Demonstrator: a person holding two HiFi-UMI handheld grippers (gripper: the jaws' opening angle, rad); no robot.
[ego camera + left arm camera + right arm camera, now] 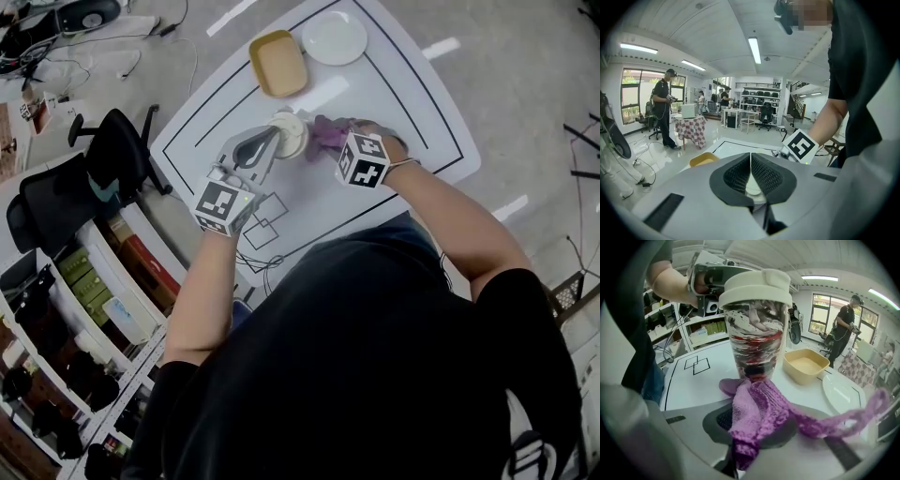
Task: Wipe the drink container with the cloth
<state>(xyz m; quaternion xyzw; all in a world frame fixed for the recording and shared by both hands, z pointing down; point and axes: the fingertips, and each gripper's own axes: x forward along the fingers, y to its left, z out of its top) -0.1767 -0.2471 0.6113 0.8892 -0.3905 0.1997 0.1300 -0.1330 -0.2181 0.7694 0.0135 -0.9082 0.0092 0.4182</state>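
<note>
Wiping progress: under way, by my reading. The purple cloth (757, 418) is pressed to the low part of the cup (757, 329), near its foot, on the side facing the right claw (342, 141).
Left to do: probably the upper wall, the lid (757, 284) and the far side. No picture shows which parts are already clean, so this is a guess.
Right claw: clenched on the cloth. A thick bunch sits between its jaws and spills forward, and a loose tail trails off to its right.
Left claw (751, 164): clenched, jaws nearly meeting, with something cream between them. It seems to pinch the lid's edge and steady the cup from the side away from the right claw.
Cup: upright on the white table (698, 380), straight ahead of the right claw and touching the cloth.
Cup contents: the clear wall shows dark red and white swirls under the cream lid. I cannot tell whether that is drink or print.
Tub (806, 364): tan, ahead and to the right of the right claw, just past the cup. Nothing shows in it.
Plate (843, 394): white, further right of that claw, beside the tub. Nothing lies on it.
</note>
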